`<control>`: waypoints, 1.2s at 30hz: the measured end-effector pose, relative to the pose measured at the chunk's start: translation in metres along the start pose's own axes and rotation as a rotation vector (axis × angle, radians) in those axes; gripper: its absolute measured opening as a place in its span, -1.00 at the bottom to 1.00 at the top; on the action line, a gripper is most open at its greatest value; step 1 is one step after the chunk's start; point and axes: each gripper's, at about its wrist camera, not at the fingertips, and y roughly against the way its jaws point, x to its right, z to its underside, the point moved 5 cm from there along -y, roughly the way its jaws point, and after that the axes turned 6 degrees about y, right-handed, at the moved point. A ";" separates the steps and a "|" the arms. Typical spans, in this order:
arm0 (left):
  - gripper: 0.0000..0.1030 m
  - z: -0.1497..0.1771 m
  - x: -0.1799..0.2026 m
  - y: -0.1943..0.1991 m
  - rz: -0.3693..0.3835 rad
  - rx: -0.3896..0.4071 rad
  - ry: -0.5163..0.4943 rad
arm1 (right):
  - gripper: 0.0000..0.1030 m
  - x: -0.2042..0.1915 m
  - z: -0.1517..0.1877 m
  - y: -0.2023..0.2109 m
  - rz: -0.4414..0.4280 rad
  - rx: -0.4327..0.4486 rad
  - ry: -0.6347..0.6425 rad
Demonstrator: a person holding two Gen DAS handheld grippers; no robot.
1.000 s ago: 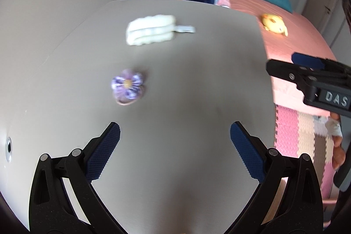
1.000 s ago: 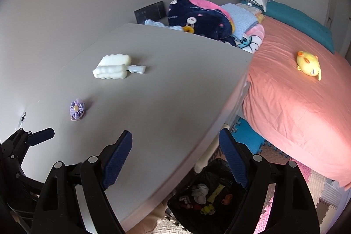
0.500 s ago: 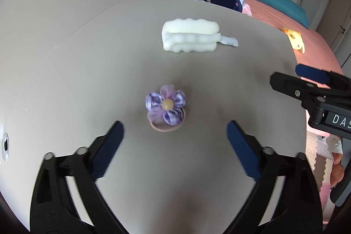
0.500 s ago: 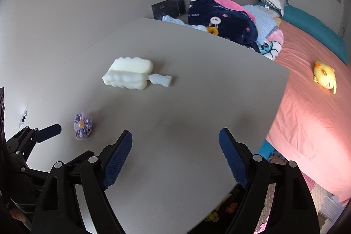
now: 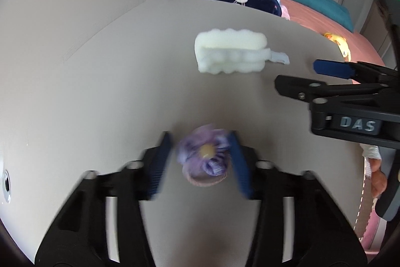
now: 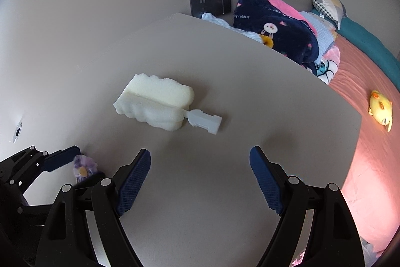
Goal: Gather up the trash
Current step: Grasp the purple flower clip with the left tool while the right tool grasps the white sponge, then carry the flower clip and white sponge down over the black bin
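Working over the grey table (image 5: 87,91): white sponge brush (image 6: 155,101) lies ahead of the wide-open, empty right gripper (image 6: 200,179). Left gripper (image 5: 202,162) jaws closing around the purple flower hair tie (image 5: 205,154) between them. Next: finish pinch, lift.

A purple flower hair tie (image 5: 205,157) lies flat on the surface (image 5: 100,91). Beyond it lies a white sponge (image 5: 230,51) with a grey handle.
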 end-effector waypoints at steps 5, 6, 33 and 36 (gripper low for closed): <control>-0.65 -0.010 -0.010 -0.003 0.036 -0.006 0.031 | 0.59 -0.006 -0.015 -0.011 0.008 -0.002 0.045; -0.65 -0.011 -0.012 -0.003 0.032 -0.003 0.036 | 0.59 -0.008 -0.020 -0.014 0.006 -0.002 0.056; -0.65 -0.023 -0.044 -0.003 0.022 -0.008 0.117 | -0.25 -0.049 -0.047 -0.046 -0.061 -0.021 0.144; -0.65 -0.023 -0.043 -0.004 0.020 -0.011 0.111 | -0.28 -0.049 -0.045 -0.043 -0.074 -0.023 0.134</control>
